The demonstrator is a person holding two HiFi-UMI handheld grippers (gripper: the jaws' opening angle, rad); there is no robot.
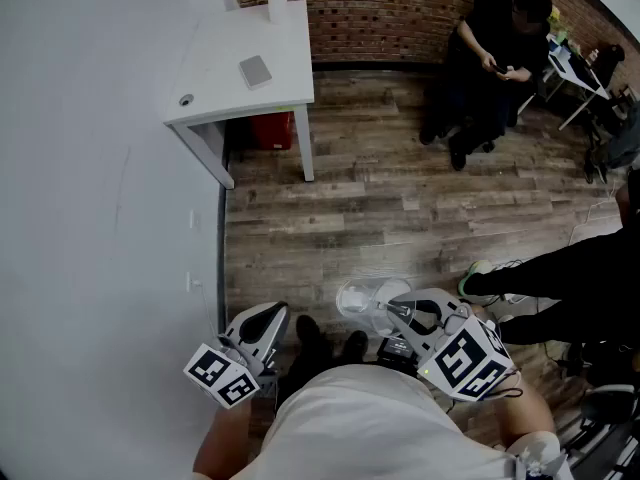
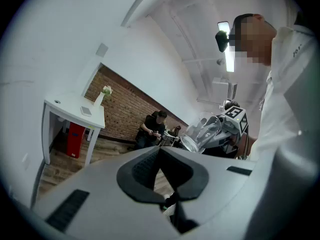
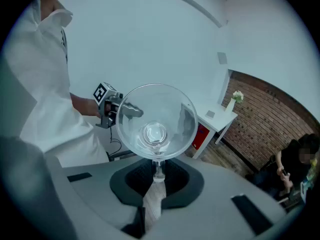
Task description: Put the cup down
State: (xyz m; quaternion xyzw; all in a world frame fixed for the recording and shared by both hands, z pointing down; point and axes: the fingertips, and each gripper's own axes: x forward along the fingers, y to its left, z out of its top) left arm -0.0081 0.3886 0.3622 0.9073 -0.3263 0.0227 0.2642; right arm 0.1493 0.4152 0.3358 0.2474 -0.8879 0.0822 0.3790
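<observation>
A white wall (image 1: 90, 168) runs down the left side of the room, and a wood-plank floor (image 1: 400, 218) stretches away to a brick wall (image 1: 380, 8) at the far end. A white surface (image 1: 225, 93) stands against the white wall in the far corner. Off to the right, near the brick, a person in dark clothes (image 1: 490, 63) sits bent over something in their hands. A red box (image 1: 272, 130) sits on the floor under the surface.

Closer in, the person in the white shirt holds both tools low in front of the body. The right claw (image 3: 157, 176) is closed on the thin stem of the cup (image 3: 156, 121), a clear stemmed glass. The cup is tipped on its side, its wide mouth pointing away from the claw. It is up in the air over the floor, well apart from the surface. The left claw (image 2: 161, 169) has its jaws pressed together with nothing between them, and it is held off to the side of the cup, not touching it.

On the surface, a small white vase (image 1: 276, 0) with flowers stands at the far edge, and a grey square pad (image 1: 255, 71) lies near the middle.
</observation>
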